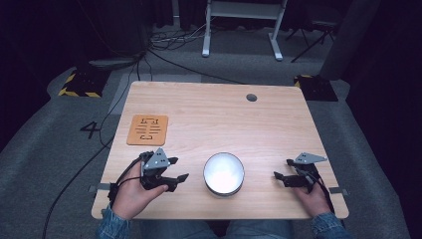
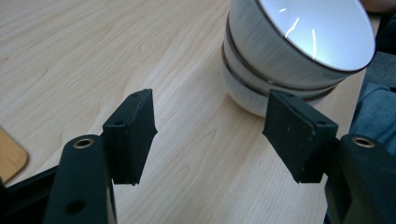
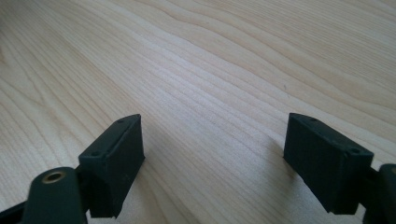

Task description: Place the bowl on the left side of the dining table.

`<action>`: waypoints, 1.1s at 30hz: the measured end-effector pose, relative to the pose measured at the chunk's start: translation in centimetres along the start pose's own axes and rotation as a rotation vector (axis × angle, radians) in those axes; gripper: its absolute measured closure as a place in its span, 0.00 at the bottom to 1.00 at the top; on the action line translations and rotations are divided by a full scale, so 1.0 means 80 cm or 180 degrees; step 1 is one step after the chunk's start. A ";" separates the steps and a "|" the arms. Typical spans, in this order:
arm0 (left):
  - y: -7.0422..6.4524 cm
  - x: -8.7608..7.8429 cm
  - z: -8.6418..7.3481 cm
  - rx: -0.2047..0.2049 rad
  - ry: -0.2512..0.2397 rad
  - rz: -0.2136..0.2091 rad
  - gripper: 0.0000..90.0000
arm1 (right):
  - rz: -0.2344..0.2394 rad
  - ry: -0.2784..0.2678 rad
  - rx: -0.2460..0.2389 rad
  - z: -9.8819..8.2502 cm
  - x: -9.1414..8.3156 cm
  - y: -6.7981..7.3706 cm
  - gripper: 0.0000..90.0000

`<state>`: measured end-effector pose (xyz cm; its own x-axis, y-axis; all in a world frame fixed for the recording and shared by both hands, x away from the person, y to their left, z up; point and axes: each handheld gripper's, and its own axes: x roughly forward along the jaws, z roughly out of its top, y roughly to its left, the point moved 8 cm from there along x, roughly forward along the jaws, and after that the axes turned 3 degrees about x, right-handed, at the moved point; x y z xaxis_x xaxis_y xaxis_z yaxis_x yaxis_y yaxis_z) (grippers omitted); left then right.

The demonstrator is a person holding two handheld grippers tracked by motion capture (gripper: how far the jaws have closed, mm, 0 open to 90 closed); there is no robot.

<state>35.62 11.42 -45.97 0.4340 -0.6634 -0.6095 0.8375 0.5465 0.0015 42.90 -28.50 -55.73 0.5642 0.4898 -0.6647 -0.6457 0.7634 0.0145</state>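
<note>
Both tongs — left (image 1: 178, 169), right (image 1: 282, 168) — gape beside stacked glossy round bowls (image 1: 224, 173).

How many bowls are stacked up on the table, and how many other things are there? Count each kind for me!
White bowls, nested in one stack: 3
Orange wooden board with cut-out marks: 1
Hand-held grippers, left gripper and right gripper, both with jaws apart and holding nothing: 2
Total: 6 things on or over the table
</note>
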 end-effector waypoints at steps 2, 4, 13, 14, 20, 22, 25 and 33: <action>-0.003 0.001 0.007 0.0006 -0.0040 -0.0023 0.39 | -0.0001 0.0001 -0.0002 0.000 0.000 0.000 0.22; -0.006 0.002 0.016 0.0031 -0.0056 -0.0035 0.39 | 0.0000 0.0001 -0.0001 0.000 0.000 0.000 0.22; -0.014 0.008 0.039 0.0057 -0.0106 -0.0138 0.40 | -0.0007 -0.0004 0.0001 0.000 0.000 0.000 0.22; -0.017 0.010 0.046 0.0039 -0.0135 -0.0179 0.40 | -0.0001 0.0000 -0.0001 0.000 0.000 0.000 0.22; -0.024 0.017 0.063 0.0115 -0.0131 -0.0247 0.40 | -0.0001 0.0001 0.0000 0.000 0.000 0.000 0.22; -0.028 0.023 0.073 0.0144 -0.0132 -0.0269 0.40 | -0.0001 0.0001 -0.0002 0.000 0.000 0.000 0.22; -0.030 0.028 0.079 0.0198 -0.0112 -0.0295 0.40 | 0.0000 0.0000 0.0000 0.000 0.000 0.000 0.22; -0.040 0.057 0.088 0.0270 0.0010 -0.0337 0.41 | -0.0001 0.0001 -0.0002 0.000 0.000 0.000 0.22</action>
<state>37.26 3.06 -43.14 0.3407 -0.7135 -0.6123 0.9037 0.4281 0.0039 42.91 -28.50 -55.73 0.5643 0.4895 -0.6648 -0.6458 0.7634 0.0139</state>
